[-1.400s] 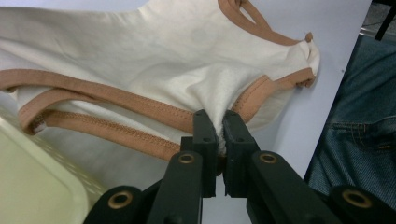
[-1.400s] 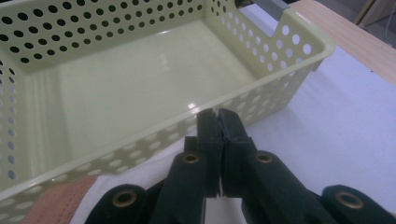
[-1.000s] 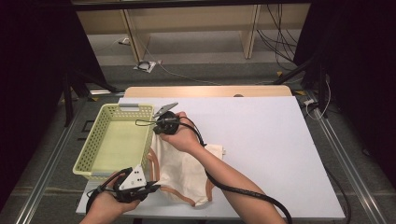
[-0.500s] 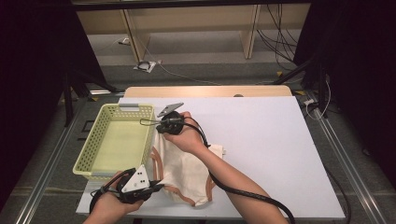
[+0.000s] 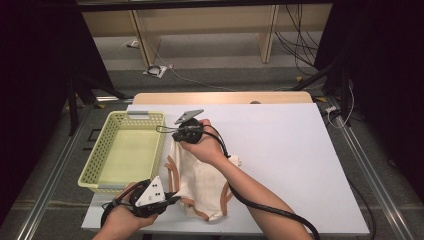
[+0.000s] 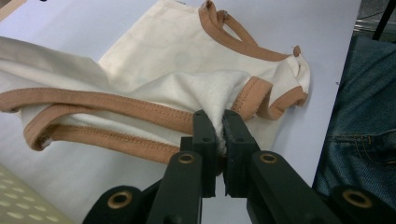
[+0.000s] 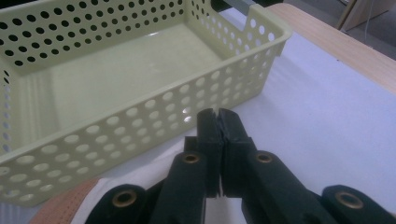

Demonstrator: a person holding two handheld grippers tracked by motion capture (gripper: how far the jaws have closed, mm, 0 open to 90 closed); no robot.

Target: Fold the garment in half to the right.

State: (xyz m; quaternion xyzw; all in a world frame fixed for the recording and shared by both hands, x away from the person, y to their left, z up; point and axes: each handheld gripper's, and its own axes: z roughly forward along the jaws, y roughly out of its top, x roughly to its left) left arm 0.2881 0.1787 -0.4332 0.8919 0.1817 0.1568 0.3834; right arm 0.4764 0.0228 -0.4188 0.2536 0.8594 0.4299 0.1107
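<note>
A cream garment (image 5: 200, 180) with tan trim lies crumpled on the white table near its front edge. My left gripper (image 5: 175, 198) is at the garment's near-left corner. In the left gripper view that gripper (image 6: 217, 133) is shut on a fold of the cream garment (image 6: 177, 56) just behind a tan hem. My right gripper (image 5: 167, 131) hovers over the garment's far end, pointing at the basket. In the right gripper view its jaws (image 7: 217, 119) are pressed together, with a strip of cloth (image 7: 70, 203) below them. No cloth shows between its tips.
A pale yellow perforated basket (image 5: 145, 116), empty inside, stands left of the garment; its near wall (image 7: 140, 121) is just ahead of my right gripper. White tabletop (image 5: 290, 150) stretches to the right. A wooden strip (image 5: 225, 97) edges the far side. A jeans-clad leg (image 6: 369, 116) is beside the table's front.
</note>
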